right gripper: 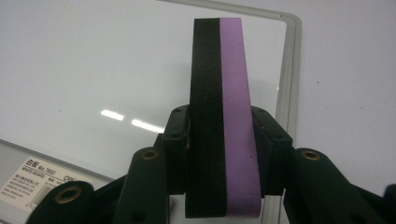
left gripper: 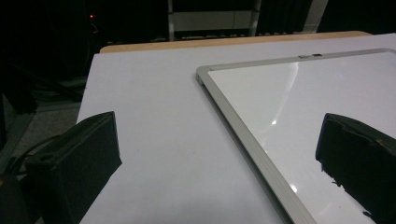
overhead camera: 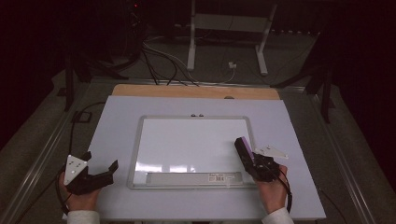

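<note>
A whiteboard [overhead camera: 194, 140] with a silver frame lies flat in the middle of the table, its surface blank. My right gripper [overhead camera: 252, 158] is shut on a whiteboard eraser [overhead camera: 244, 148], black felt on one side and purple on the other, held over the board's right edge. In the right gripper view the eraser [right gripper: 224, 116] stands upright between the jaws, above the board [right gripper: 93, 70]. My left gripper [overhead camera: 100, 169] is open, resting left of the board on the table. In the left gripper view its jaws stand wide apart, the board's frame [left gripper: 243, 130] between them.
A white mat [overhead camera: 116, 135] covers the wooden table [overhead camera: 187, 91]. A grey tray strip with a label [overhead camera: 194, 178] runs along the board's near edge. Cables [overhead camera: 159, 60] and a desk frame [overhead camera: 229, 28] lie on the dark floor beyond.
</note>
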The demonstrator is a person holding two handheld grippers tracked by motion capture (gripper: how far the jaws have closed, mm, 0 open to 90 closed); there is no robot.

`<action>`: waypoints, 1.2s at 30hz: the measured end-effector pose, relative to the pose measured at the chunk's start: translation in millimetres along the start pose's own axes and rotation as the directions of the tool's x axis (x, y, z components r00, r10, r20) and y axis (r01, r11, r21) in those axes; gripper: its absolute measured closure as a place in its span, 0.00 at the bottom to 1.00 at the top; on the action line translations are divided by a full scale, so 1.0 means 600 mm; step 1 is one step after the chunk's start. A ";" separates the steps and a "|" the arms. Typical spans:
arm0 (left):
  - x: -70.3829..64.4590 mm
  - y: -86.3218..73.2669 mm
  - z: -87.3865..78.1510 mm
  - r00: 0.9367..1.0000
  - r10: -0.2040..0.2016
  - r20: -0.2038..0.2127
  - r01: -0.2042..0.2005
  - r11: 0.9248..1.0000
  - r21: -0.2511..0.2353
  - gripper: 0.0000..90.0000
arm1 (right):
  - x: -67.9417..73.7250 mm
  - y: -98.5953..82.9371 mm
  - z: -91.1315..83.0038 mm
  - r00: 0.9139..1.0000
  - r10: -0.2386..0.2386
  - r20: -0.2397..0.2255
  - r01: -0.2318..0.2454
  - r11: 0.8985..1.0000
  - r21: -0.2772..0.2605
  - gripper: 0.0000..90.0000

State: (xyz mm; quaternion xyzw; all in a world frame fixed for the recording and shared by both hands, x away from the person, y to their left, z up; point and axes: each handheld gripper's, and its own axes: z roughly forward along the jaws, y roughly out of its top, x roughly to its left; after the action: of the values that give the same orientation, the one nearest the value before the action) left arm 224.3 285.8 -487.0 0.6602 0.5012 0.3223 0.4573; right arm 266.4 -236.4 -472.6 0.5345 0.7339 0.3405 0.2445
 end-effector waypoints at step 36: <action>0.000 -0.001 -0.002 1.000 -0.005 0.000 0.005 1.000 -0.003 0.01 | -0.015 -0.030 -0.008 0.999 0.042 0.016 -0.043 0.998 0.034 0.33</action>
State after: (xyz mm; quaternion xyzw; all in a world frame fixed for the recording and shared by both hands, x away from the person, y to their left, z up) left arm 222.9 286.4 -486.8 0.6580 0.5025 0.3221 0.4592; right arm 254.4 -249.4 -483.3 0.5568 0.7263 0.3286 0.2336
